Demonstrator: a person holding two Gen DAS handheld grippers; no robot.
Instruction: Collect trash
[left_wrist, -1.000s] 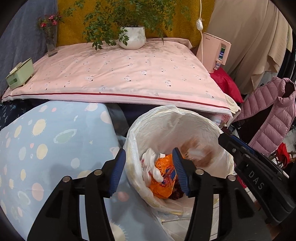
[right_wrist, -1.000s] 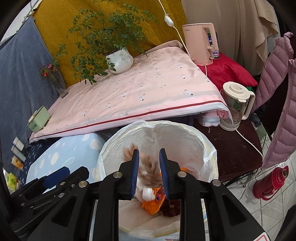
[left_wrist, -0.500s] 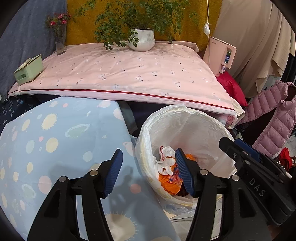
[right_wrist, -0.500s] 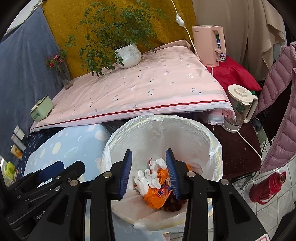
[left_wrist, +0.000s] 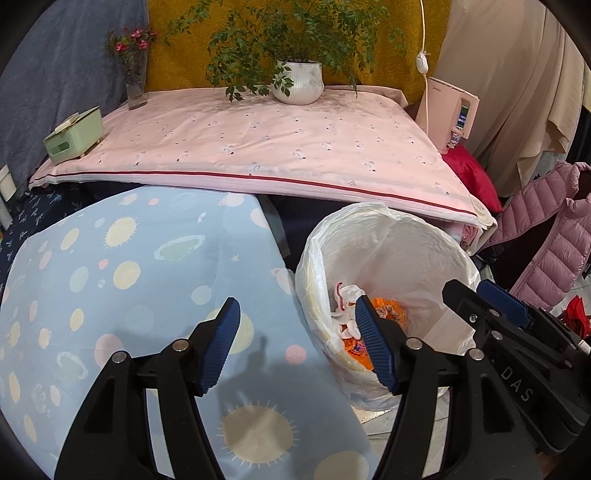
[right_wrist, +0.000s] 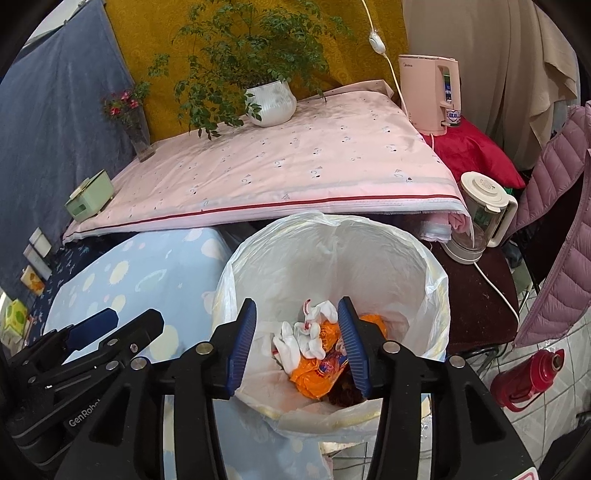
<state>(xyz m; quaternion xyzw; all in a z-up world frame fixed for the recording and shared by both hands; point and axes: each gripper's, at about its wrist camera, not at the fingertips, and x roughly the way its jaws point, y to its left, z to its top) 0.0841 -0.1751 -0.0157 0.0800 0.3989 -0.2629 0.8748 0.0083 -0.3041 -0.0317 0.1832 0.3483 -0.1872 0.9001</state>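
- The left hand-held gripper (left_wrist: 295, 343) is wide open and holds nothing. It hangs over the blue cloth (left_wrist: 129, 280), just beside the bin (left_wrist: 388, 240).
- The right hand-held gripper (right_wrist: 297, 339) is partly open and holds nothing too. It hangs right above the bin (right_wrist: 332, 251).
- The trash (right_wrist: 314, 347) lies down in the bin: white crumpled bits on an orange wrapper.
- I think the drop step is done.
- The pink surface (left_wrist: 258, 147) shows no trash I can see, so next comes looking around for more.
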